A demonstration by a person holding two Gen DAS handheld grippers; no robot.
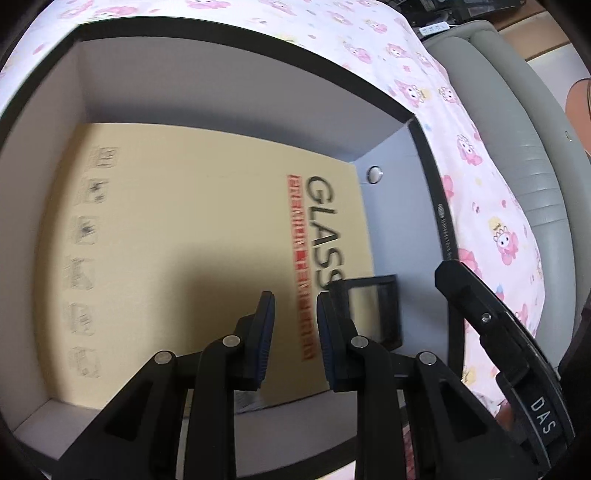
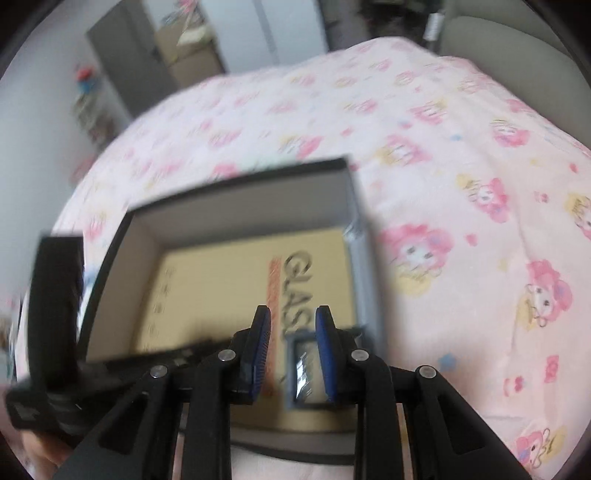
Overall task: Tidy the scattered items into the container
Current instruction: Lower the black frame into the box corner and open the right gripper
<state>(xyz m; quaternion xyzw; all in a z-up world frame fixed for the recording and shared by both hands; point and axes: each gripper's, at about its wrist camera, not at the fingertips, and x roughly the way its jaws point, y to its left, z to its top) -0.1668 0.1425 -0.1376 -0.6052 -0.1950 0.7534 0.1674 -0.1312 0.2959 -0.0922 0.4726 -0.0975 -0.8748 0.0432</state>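
An open box with a black rim [image 1: 229, 27] and grey inner walls lies on the pink cartoon-print sheet [image 1: 491, 206]; it also shows in the right wrist view [image 2: 240, 179]. A tan cardboard sheet printed "GLASS" [image 1: 192, 236] covers its floor. A small black square frame [image 1: 376, 310] lies in the box's near right corner, seen too in the right wrist view [image 2: 304, 373]. My left gripper [image 1: 295, 339] is open and empty, hovering over the box. My right gripper [image 2: 293, 350] is open and empty above the small frame. The right gripper's body [image 1: 491, 332] shows at the left view's right side.
A grey padded edge [image 1: 532, 140] borders the sheet on the right. A white power strip [image 1: 436, 27] lies beyond it. A cardboard carton [image 2: 188, 48] and a shelf [image 2: 92, 107] stand against the far wall. The left gripper's body [image 2: 55, 295] is at the box's left.
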